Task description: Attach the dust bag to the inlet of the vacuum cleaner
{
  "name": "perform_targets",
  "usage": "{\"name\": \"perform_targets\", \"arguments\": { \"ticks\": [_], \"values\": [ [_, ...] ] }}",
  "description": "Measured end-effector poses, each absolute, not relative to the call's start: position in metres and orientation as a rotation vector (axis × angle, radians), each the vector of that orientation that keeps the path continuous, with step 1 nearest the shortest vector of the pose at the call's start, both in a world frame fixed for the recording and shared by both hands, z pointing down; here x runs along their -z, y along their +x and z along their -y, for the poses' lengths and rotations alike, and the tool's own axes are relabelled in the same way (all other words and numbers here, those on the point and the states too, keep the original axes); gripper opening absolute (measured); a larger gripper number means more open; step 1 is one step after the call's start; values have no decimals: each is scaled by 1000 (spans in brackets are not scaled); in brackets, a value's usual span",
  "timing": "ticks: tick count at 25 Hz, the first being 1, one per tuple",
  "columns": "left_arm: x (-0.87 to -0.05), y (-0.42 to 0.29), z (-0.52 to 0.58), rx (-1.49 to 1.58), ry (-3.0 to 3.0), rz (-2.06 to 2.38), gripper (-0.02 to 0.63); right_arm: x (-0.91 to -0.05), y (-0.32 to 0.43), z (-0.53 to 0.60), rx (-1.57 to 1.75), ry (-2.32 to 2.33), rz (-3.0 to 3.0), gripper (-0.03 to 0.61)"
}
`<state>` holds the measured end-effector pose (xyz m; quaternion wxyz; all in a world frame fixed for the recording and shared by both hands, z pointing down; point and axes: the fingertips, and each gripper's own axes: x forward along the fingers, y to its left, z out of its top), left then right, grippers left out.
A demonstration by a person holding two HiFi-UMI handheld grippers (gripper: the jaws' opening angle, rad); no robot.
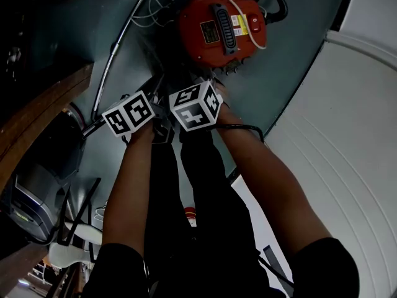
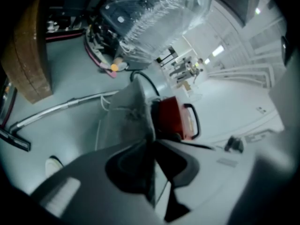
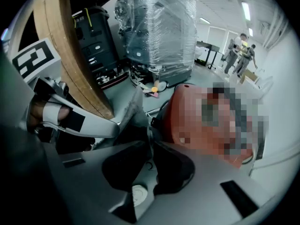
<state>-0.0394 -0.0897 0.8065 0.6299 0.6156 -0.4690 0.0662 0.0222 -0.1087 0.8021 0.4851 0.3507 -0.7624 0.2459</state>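
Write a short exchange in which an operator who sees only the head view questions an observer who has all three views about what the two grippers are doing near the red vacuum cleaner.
Operator: I can't see either pair of jaws from above. Is anything held on the left?
Observer: Yes. The left gripper is shut on the edge of a grey dust bag, which rises in front of the red vacuum cleaner.
Operator: And on the right?
Observer: The right gripper is shut too, on grey fabric that looks like the same dust bag, right beside the vacuum cleaner's red body.
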Motion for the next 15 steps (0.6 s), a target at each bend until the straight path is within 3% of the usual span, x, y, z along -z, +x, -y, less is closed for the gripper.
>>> {"name": "perform_targets", "arguments": {
  "ticks": [7, 11, 12, 14, 15],
  "values": [
    [-802, -50, 85, -186, 1437, 1097, 87, -790, 24, 86, -835, 934, 1863, 72],
    [-787, -53, 86, -271, 1517, 1152, 89, -772, 26, 81, -908, 1002, 1875, 1],
    [-780, -56, 87, -308, 1546, 1187, 80, -767, 25, 82, -920, 1009, 1881, 0],
    [-764, -62, 88, -406, 1609, 1268, 0, -752, 23, 85, -926, 1026, 1898, -1],
    [-755, -63, 89, -456, 1642, 1294, 0, -743, 22, 88, -925, 1034, 1907, -1]
  ]
}}
